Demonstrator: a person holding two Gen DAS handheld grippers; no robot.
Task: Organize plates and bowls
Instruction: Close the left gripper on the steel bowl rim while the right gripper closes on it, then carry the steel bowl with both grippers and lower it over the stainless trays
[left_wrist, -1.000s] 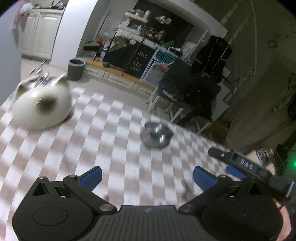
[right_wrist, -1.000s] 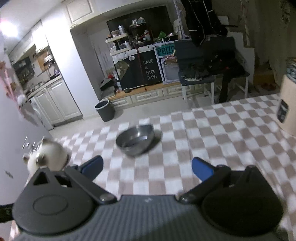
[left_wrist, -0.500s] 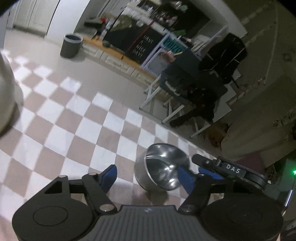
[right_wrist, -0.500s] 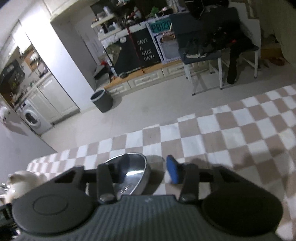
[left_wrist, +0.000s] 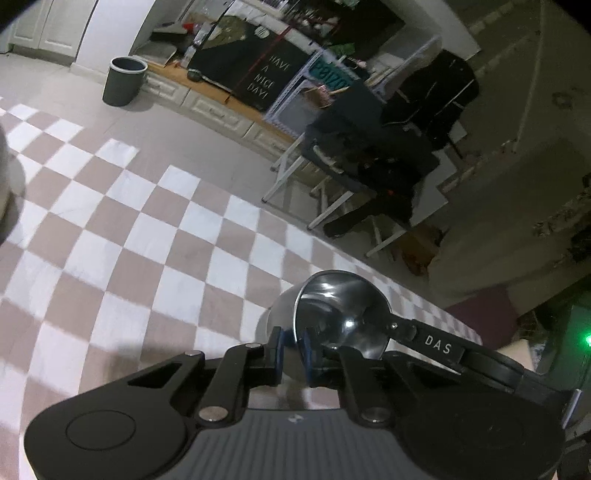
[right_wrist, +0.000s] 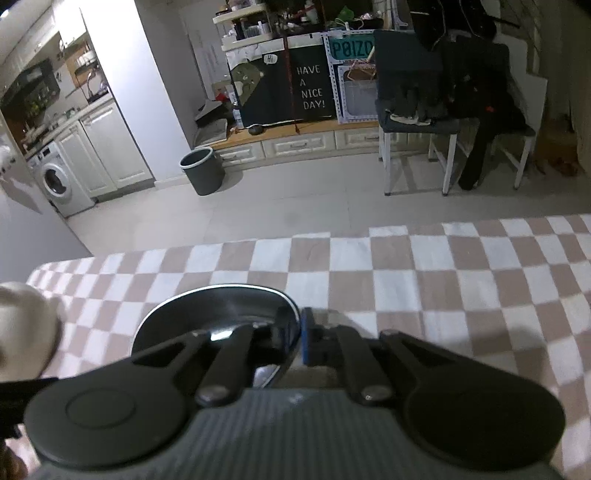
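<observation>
A steel bowl (left_wrist: 332, 314) sits on the pink-and-white checked tablecloth (left_wrist: 147, 240) near the table's far edge. My left gripper (left_wrist: 291, 347) grips the bowl's near rim, jaws closing the last bit, one blue pad outside and one inside the wall. In the same view my right gripper (left_wrist: 388, 328), with its black arm marked DAS, clamps the opposite rim. In the right wrist view the bowl (right_wrist: 214, 314) lies left of centre. There my right gripper (right_wrist: 295, 339) is closing tight on its right rim, pads pressed on both sides.
A white cat-shaped pot (right_wrist: 22, 325) stands on the cloth to the left of the bowl, its edge also showing (left_wrist: 7, 177). Beyond the table's far edge (right_wrist: 332, 236) are tiled floor, a grey bin (right_wrist: 203, 170) and chairs hung with dark clothes (right_wrist: 443, 92).
Both grippers came forward and down from wide open to the bowl. Each has closed on its side of the rim. The white pot has slid out to the left edge.
</observation>
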